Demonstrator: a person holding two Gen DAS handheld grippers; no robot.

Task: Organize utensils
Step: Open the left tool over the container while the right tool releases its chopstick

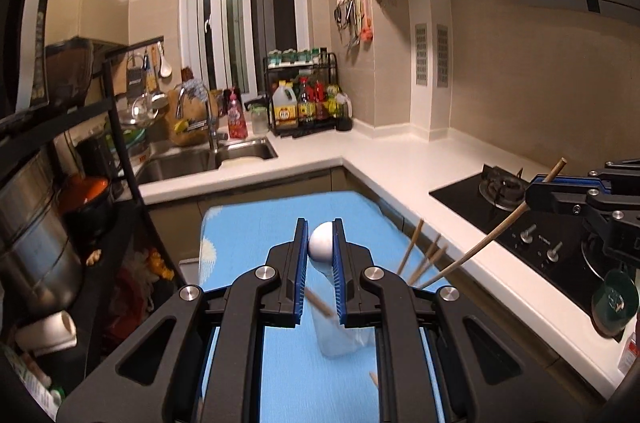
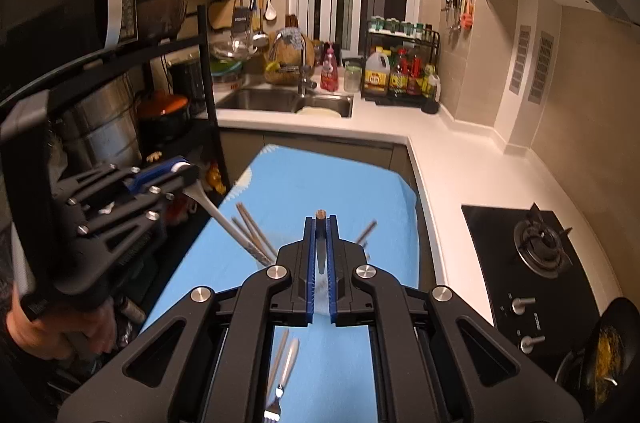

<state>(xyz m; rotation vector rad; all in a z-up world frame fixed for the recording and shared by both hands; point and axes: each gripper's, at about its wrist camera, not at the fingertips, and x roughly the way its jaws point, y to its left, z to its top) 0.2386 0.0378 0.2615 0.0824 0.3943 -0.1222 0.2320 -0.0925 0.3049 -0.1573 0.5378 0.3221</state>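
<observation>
Desk (image 2: 360, 183) covered by blue cloth (image 1: 248, 235). On cloth: clear cup (image 1: 340, 339) holding chopsticks (image 2: 250, 231); fork (image 2: 280, 379) near front edge.

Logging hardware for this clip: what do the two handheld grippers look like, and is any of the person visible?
Both the left gripper and the right gripper are matte black plastic linkages with round silver pivot bolts, triangular cut-outs and blue ribbed finger pads. No cables or markings show. A bare hand is visible under the left unit; no sleeve is visible.
</observation>
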